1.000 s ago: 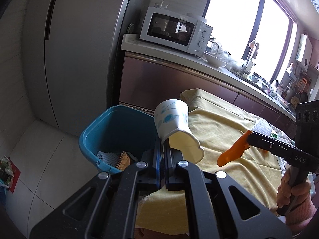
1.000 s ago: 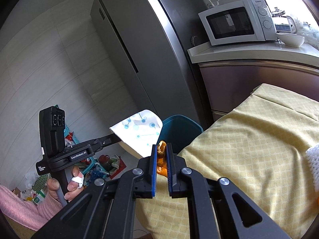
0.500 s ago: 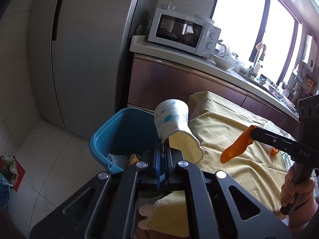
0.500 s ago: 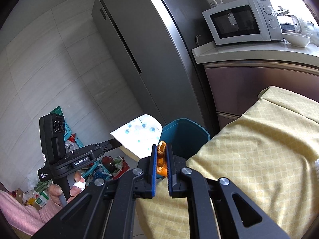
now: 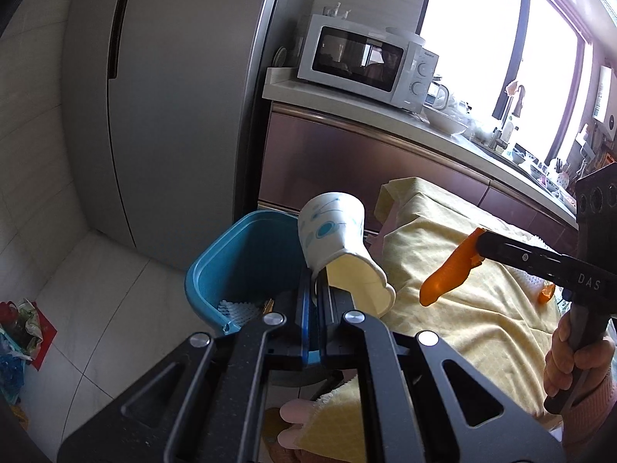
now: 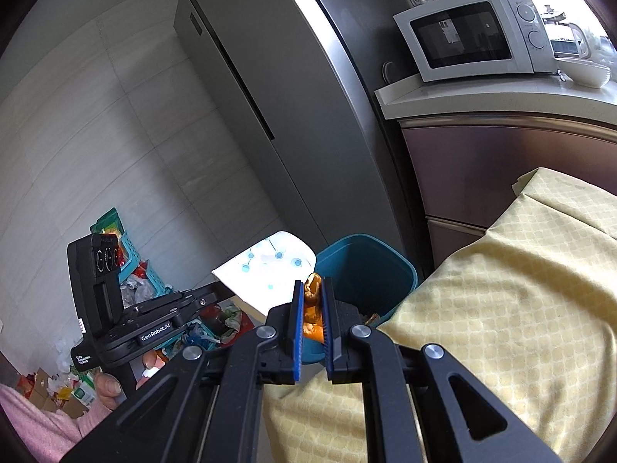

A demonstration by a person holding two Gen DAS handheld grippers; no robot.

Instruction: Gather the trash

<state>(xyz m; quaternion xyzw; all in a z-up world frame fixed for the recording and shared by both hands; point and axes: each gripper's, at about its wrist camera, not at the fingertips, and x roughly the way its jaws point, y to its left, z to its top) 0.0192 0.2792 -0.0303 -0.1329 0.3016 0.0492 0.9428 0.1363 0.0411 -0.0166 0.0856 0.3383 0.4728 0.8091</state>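
Left tool (image 5: 317, 289) pinches a crushed paper cup (image 5: 339, 245) above the blue bin's (image 5: 216, 266) near rim, beside the bench (image 6: 501, 308) edge. Right tool (image 6: 311, 310), pinching orange peel (image 6: 311, 305), has shifted closer to the bin; open floor lies left.

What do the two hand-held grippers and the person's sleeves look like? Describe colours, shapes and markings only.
Both are matte black, angular metal frames with triangular cut-outs and round silver bolts. The left gripper and right gripper have blue ribbed pads inside their fingers. White lettering marks their sides, beside a black box with three round ports. The sleeves are fuzzy pink.
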